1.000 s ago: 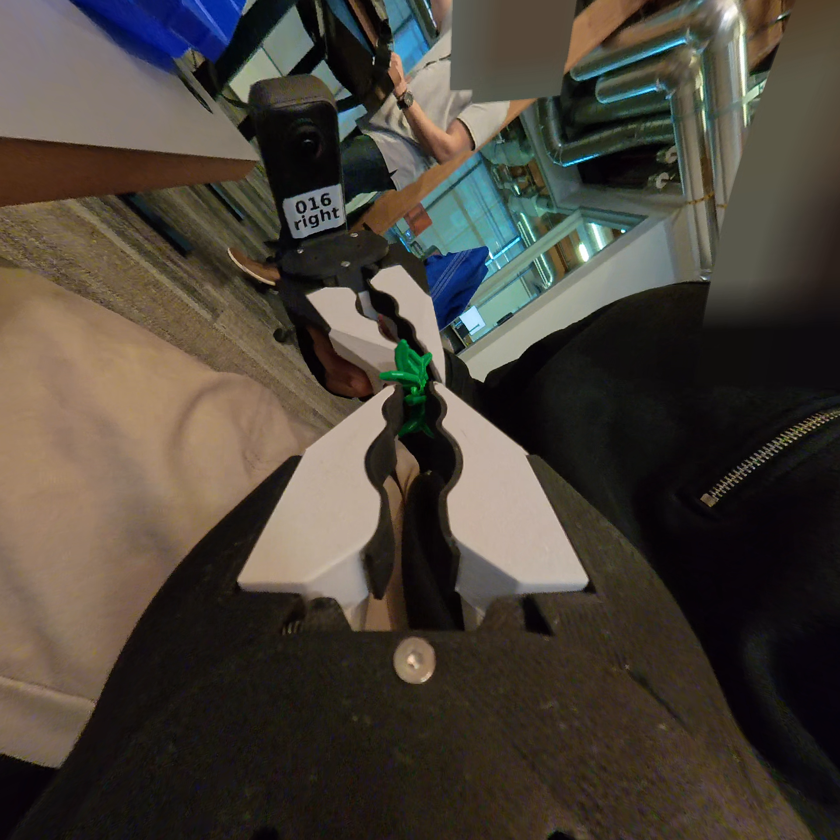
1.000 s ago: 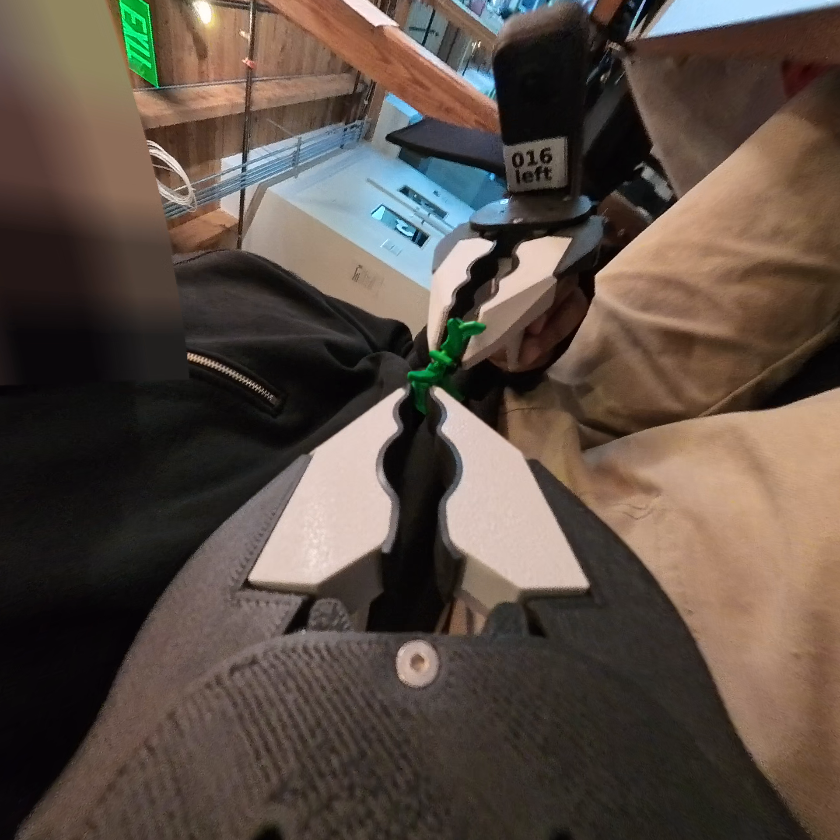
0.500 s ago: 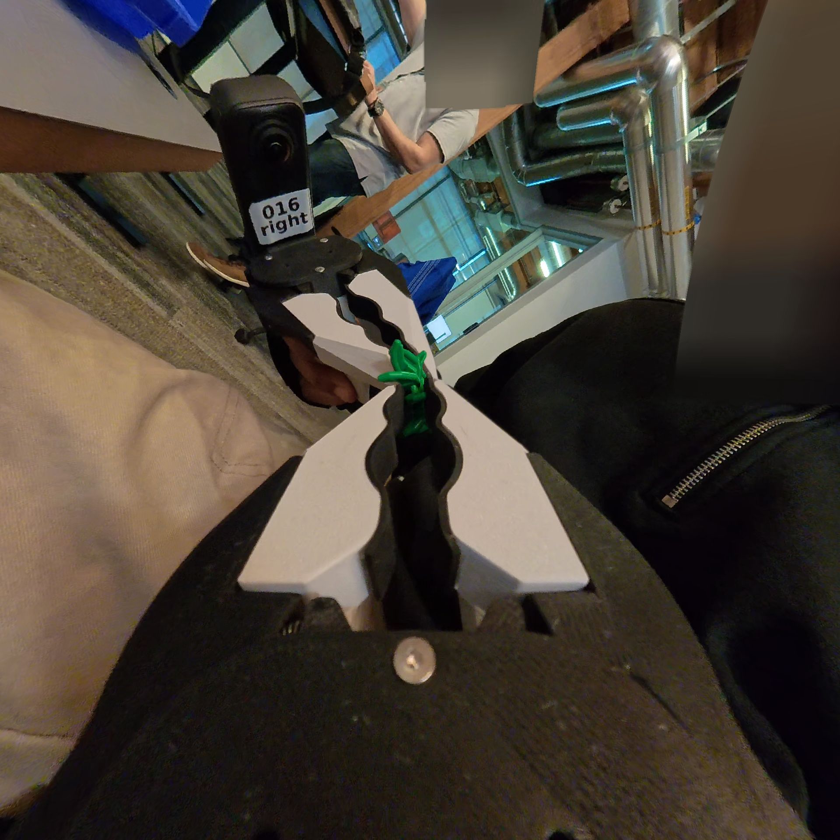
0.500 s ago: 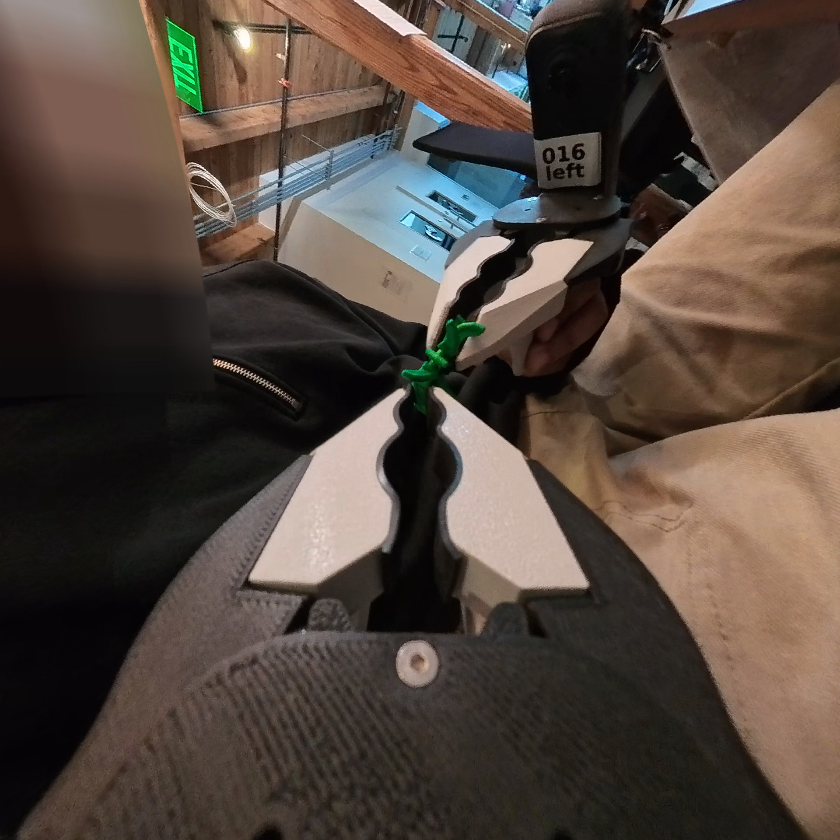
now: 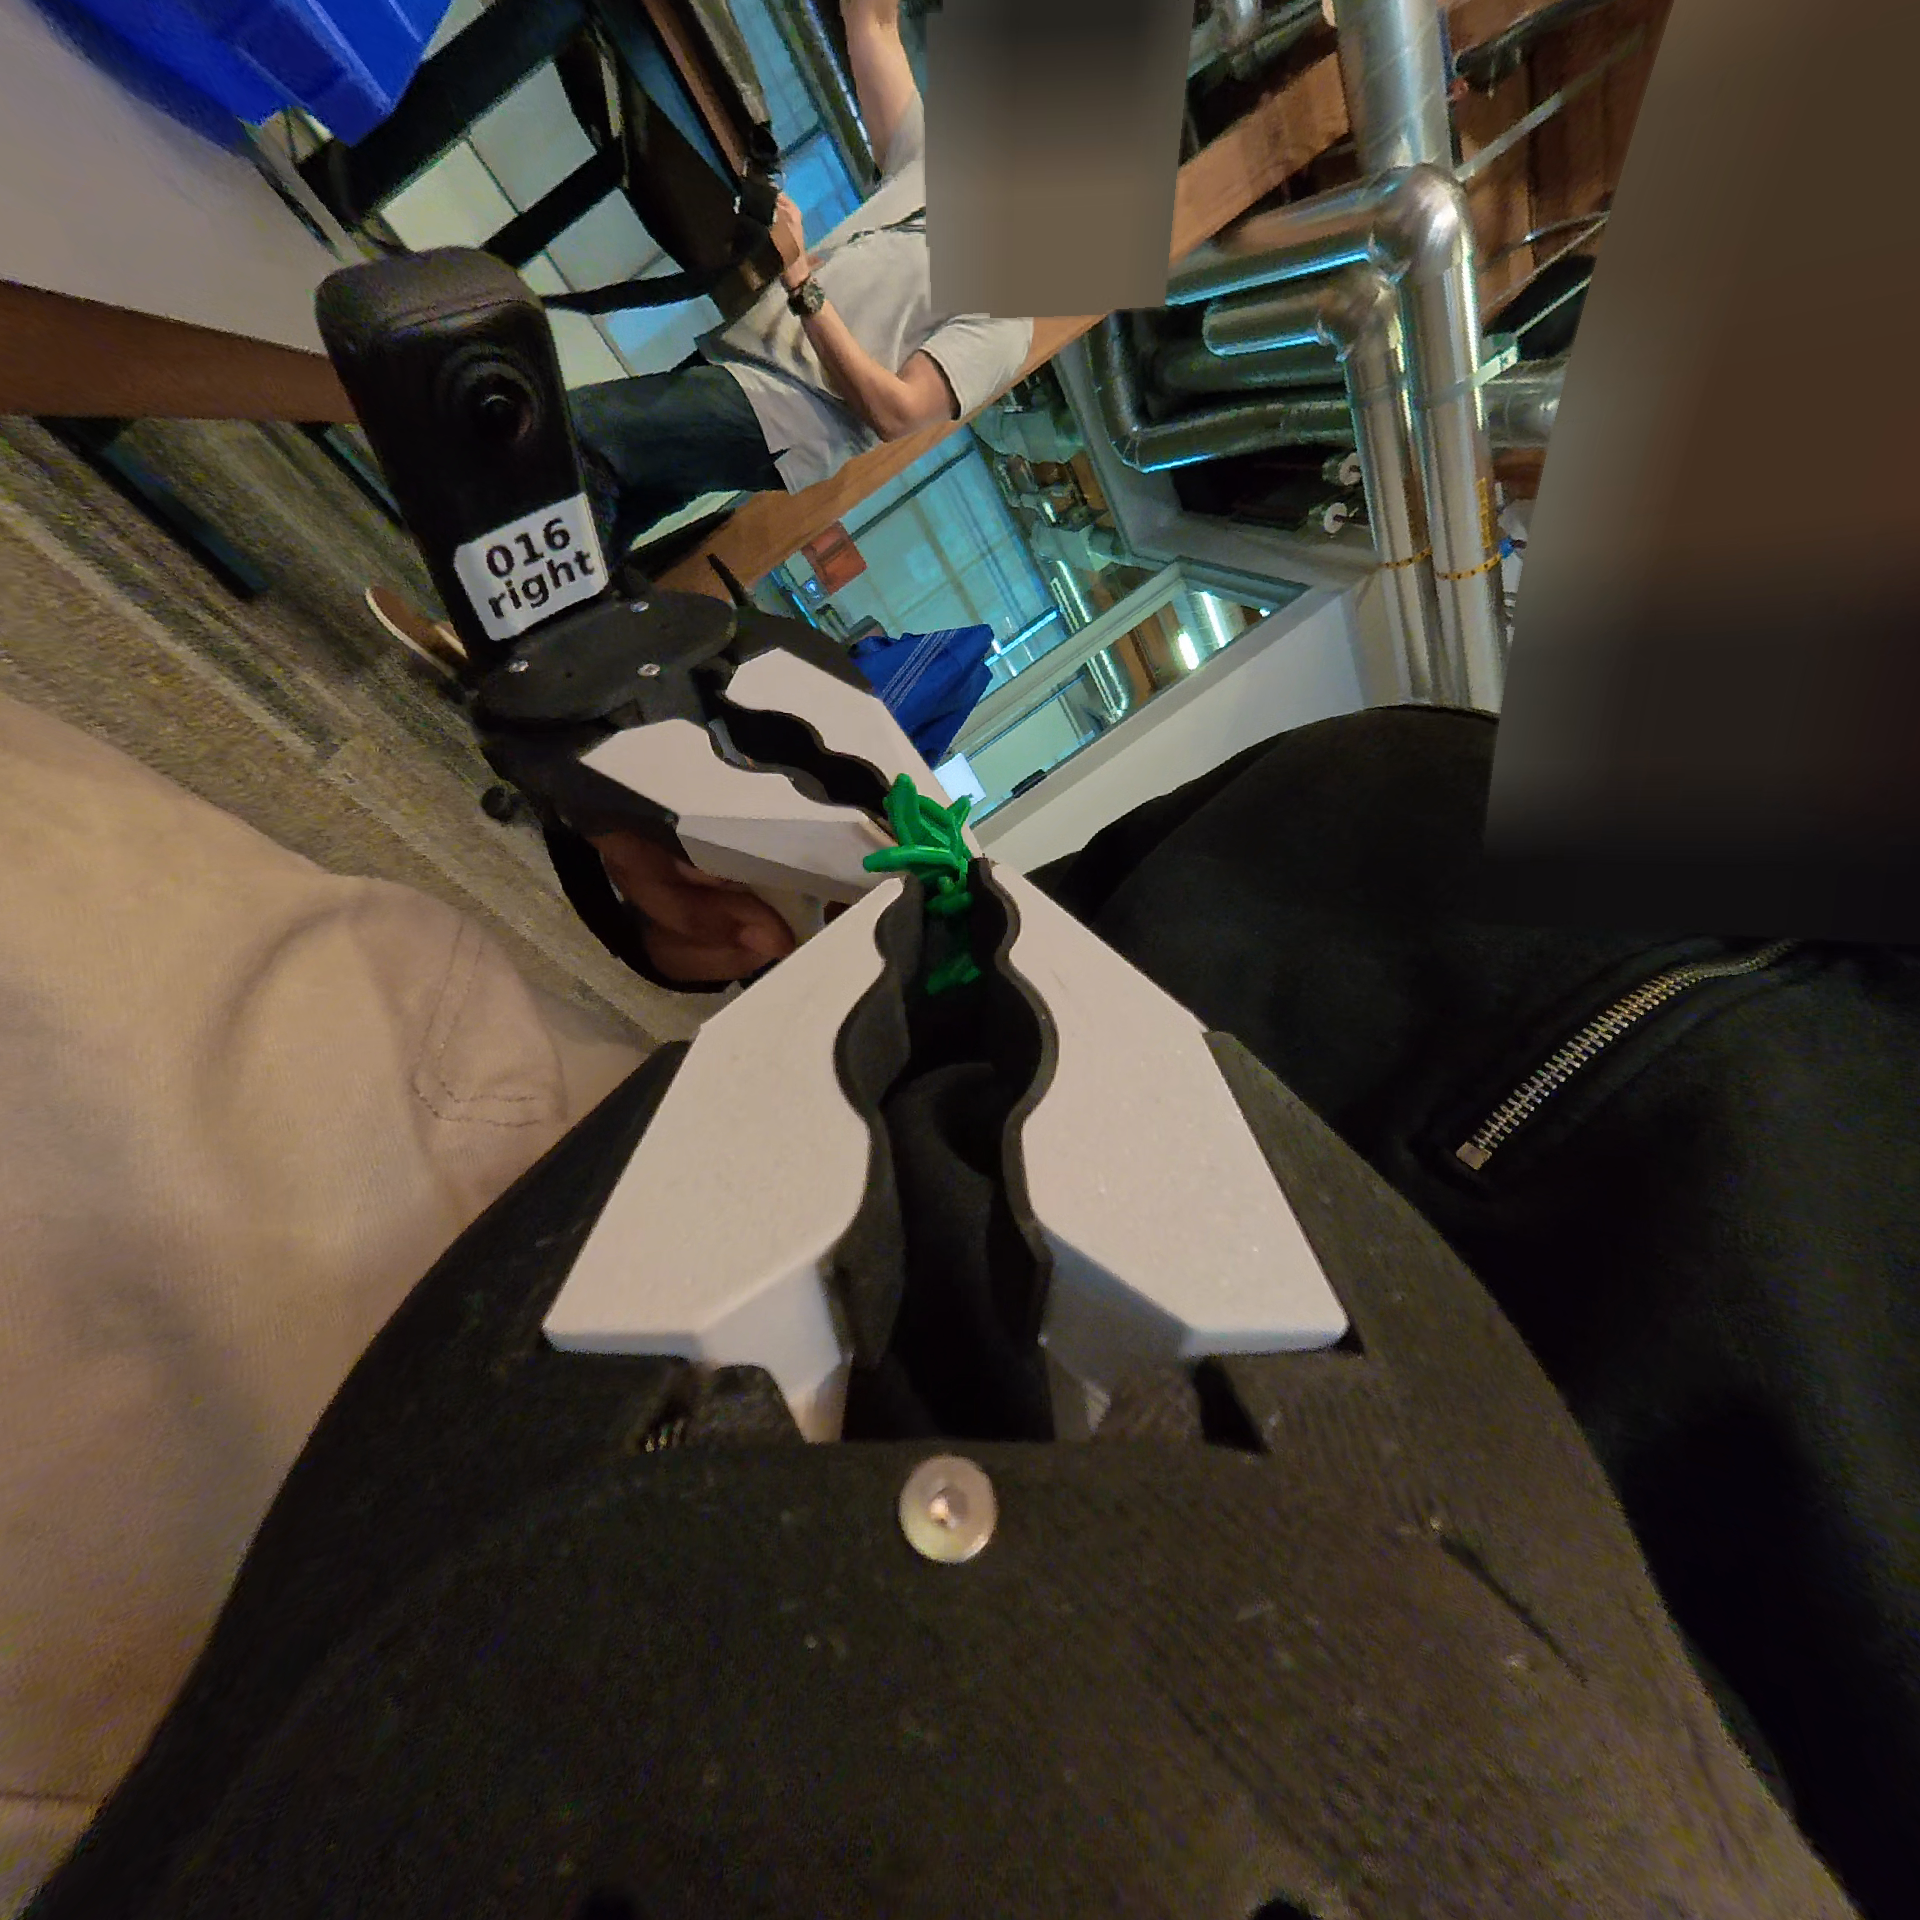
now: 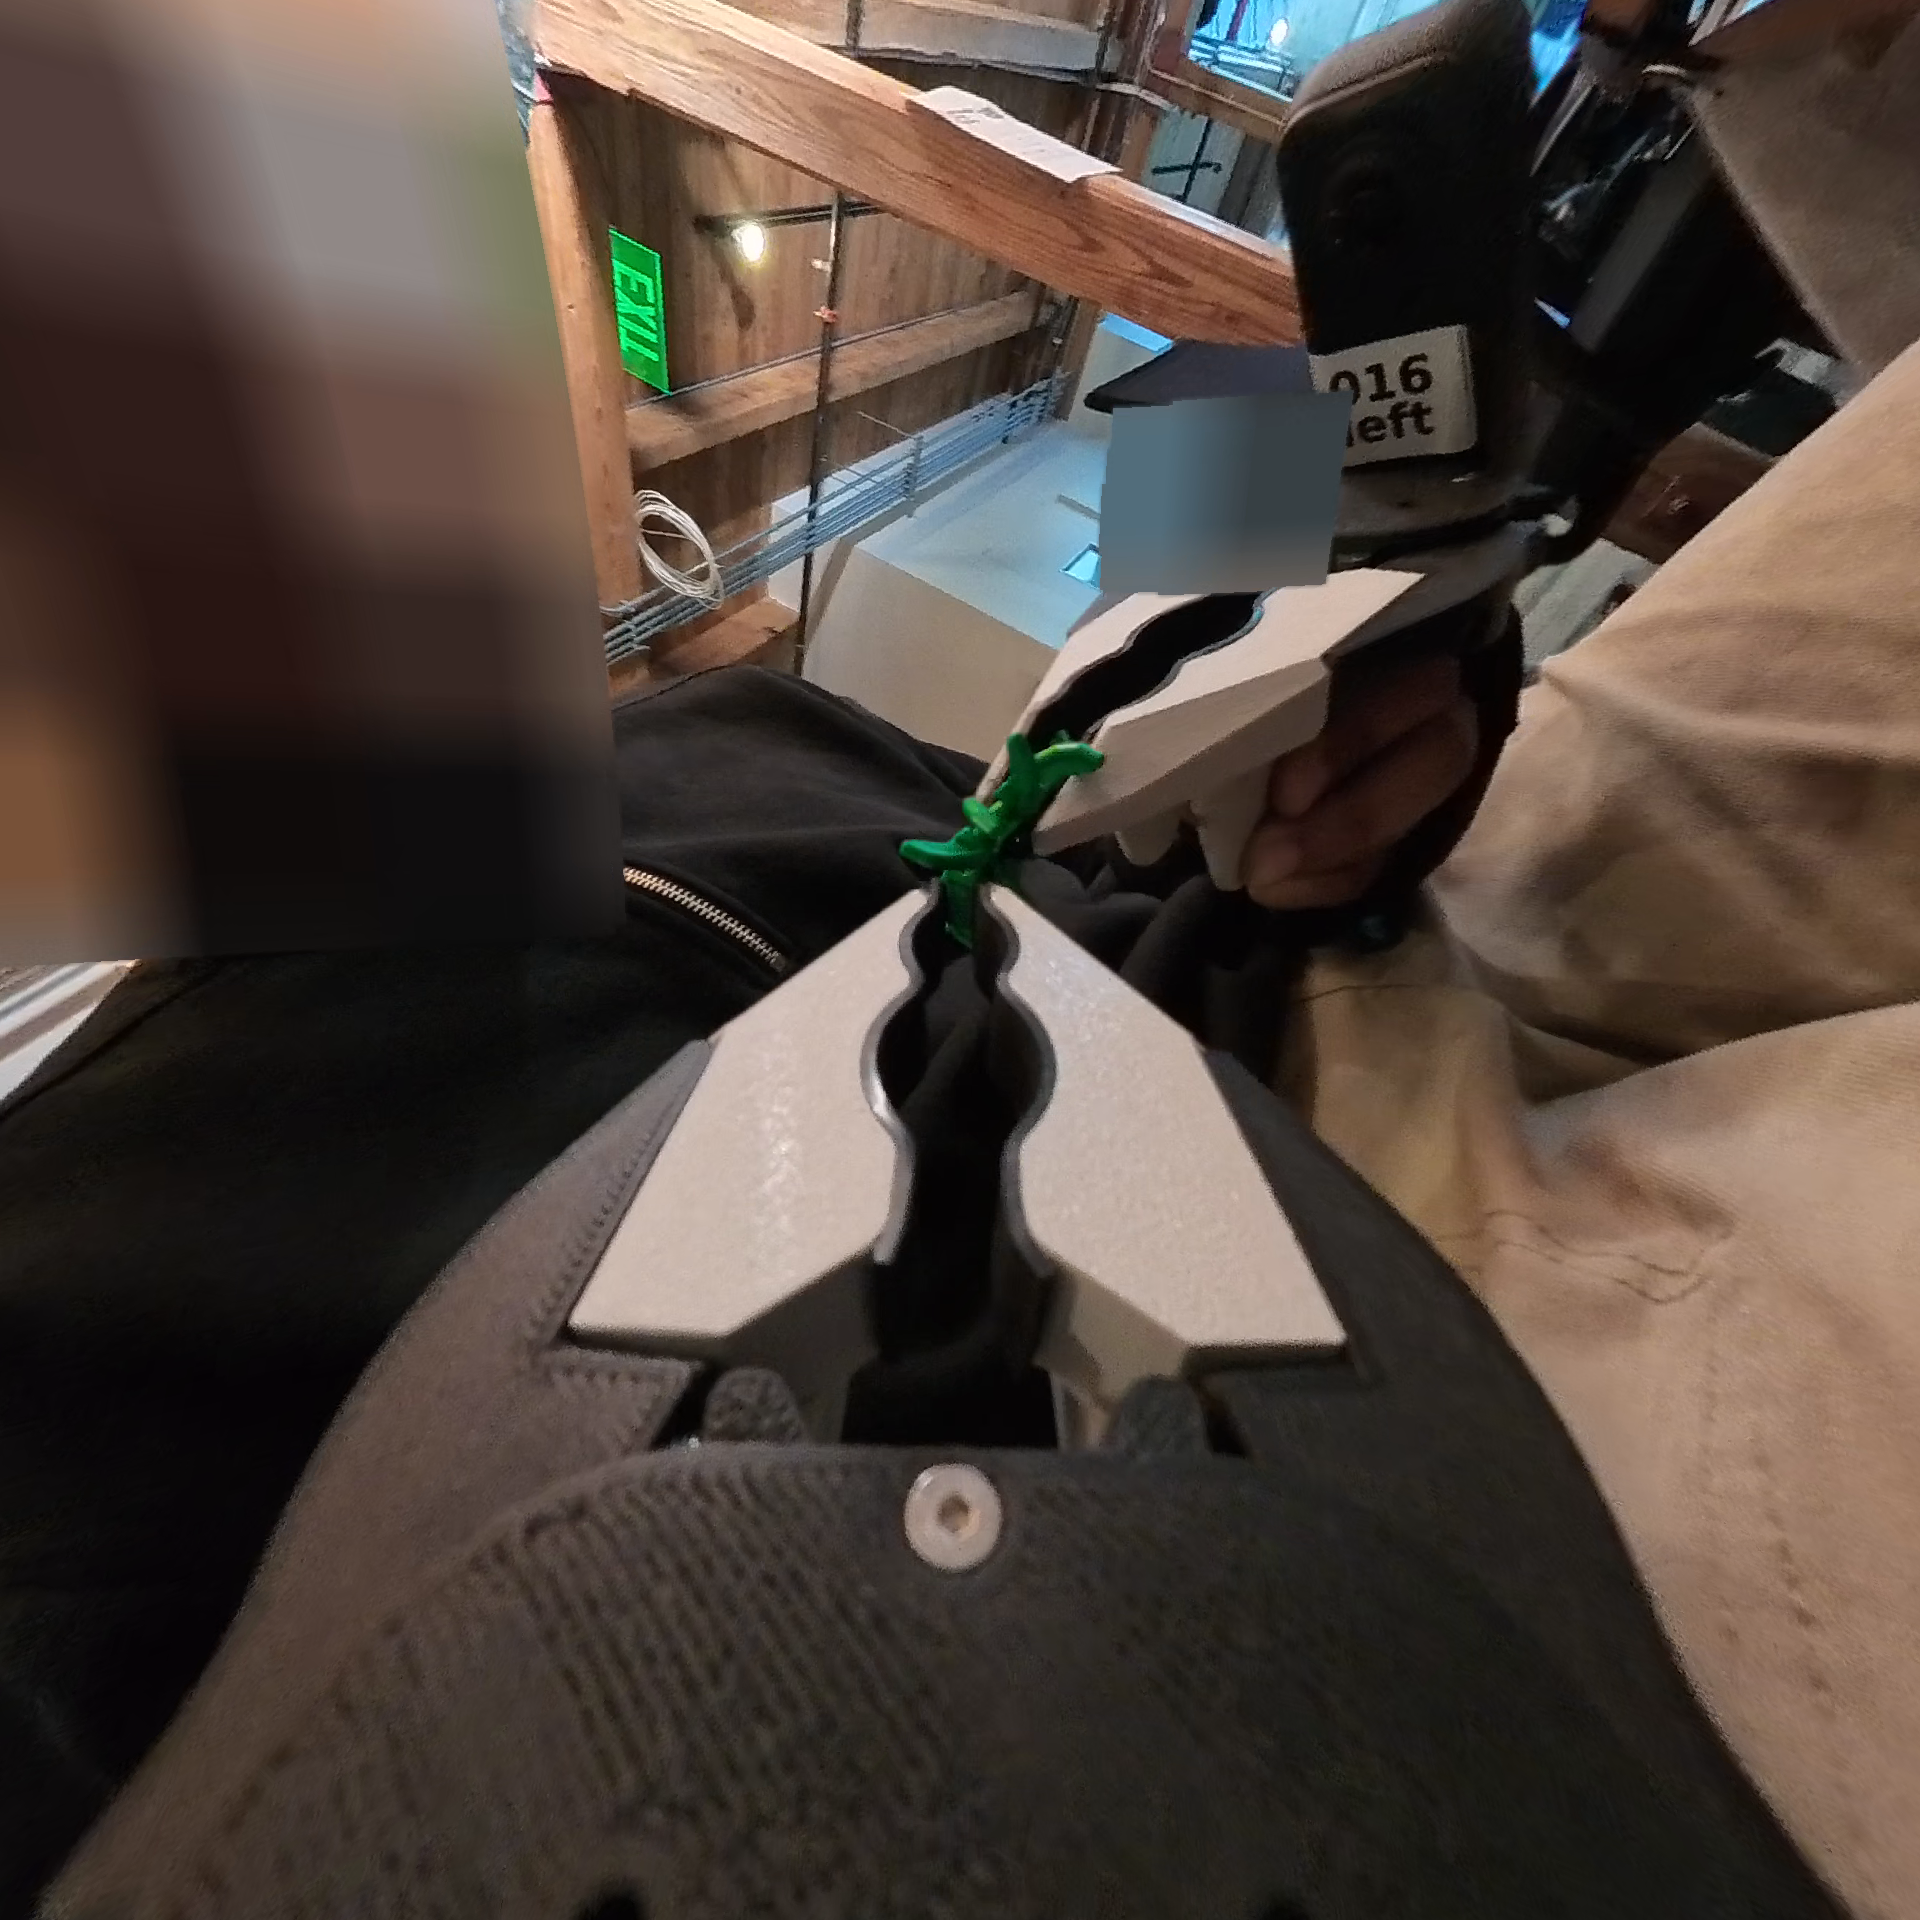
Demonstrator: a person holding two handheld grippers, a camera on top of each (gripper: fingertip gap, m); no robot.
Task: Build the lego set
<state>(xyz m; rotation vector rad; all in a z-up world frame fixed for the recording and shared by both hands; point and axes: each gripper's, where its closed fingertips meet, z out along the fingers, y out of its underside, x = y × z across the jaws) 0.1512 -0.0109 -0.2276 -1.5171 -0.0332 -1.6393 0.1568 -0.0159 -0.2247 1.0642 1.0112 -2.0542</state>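
Above the operator's lap, left gripper point(image 5: 940, 883) and right gripper point(image 6: 961, 899) each pinch one end of green plant pieces point(image 6: 992, 821) (mid-joining, apparently); next: aligned pressing.

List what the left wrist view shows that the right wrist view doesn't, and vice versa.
Left wrist view only: a blue bin on a table edge, silver pipes, grey carpet, and a second person seated in a grey shirt.

Right wrist view only: wooden beams, a green lit sign and a coil of white wire.

Both: the green lego stem pieces pinched tip to tip between the left gripper and right gripper, over a black jacket and beige trousers.
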